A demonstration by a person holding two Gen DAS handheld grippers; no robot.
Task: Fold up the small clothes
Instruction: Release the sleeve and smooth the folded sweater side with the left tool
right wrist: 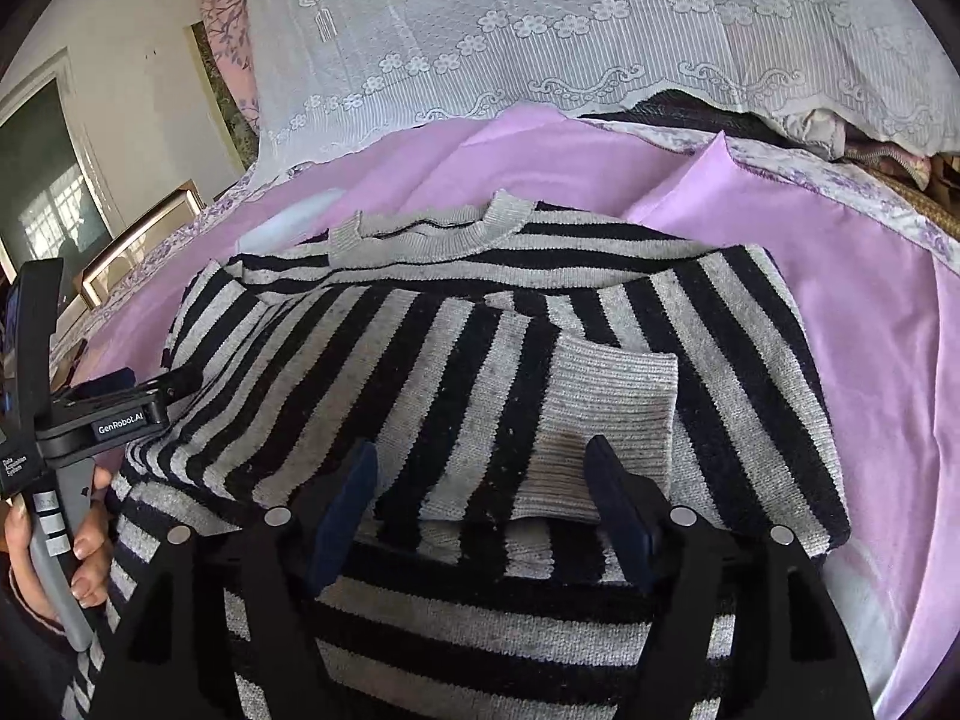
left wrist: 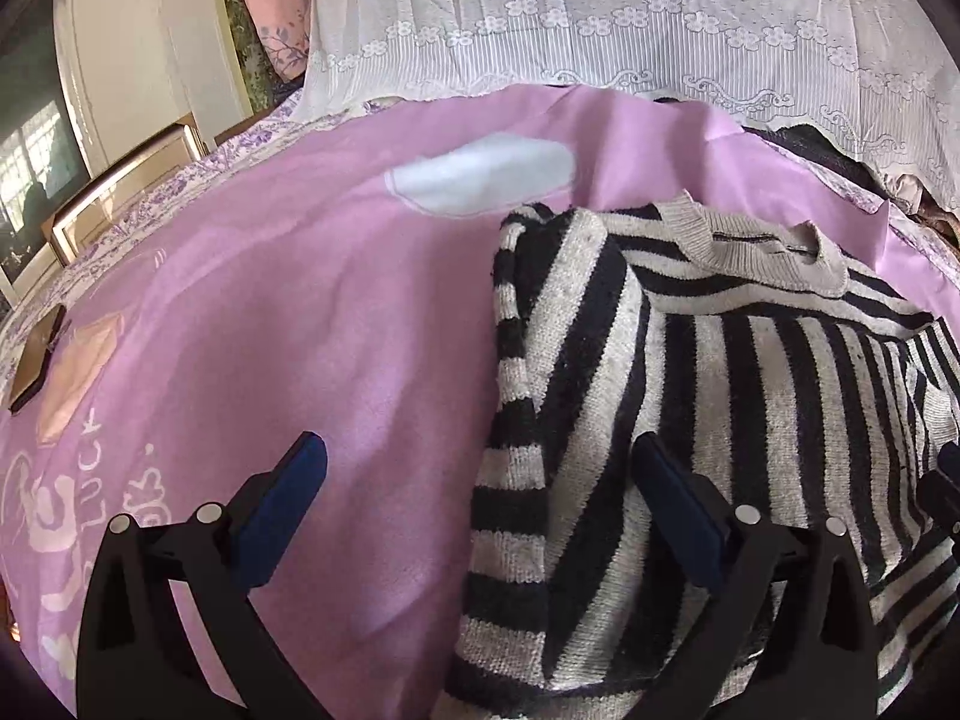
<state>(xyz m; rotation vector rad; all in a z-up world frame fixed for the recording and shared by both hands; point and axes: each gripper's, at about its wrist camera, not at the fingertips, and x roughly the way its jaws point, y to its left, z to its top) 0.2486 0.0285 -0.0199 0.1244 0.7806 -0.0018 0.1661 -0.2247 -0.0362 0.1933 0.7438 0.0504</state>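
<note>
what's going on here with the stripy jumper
A person is folding a black-and-grey striped sweater on a pink sheet, with a two-finger tool in each hand. Both sleeves are already folded in across the body. The right tool stands open over the grey cuff; the left tool is open at the sweater's edge.

Your striped sweater (right wrist: 456, 360) is fuzzy, bumpy knit wool. The pink blanket (left wrist: 270, 312) under it looks soft and smooth. Your claws (right wrist: 480, 516) are dull black plastic with small shiny metal pins.
</note>
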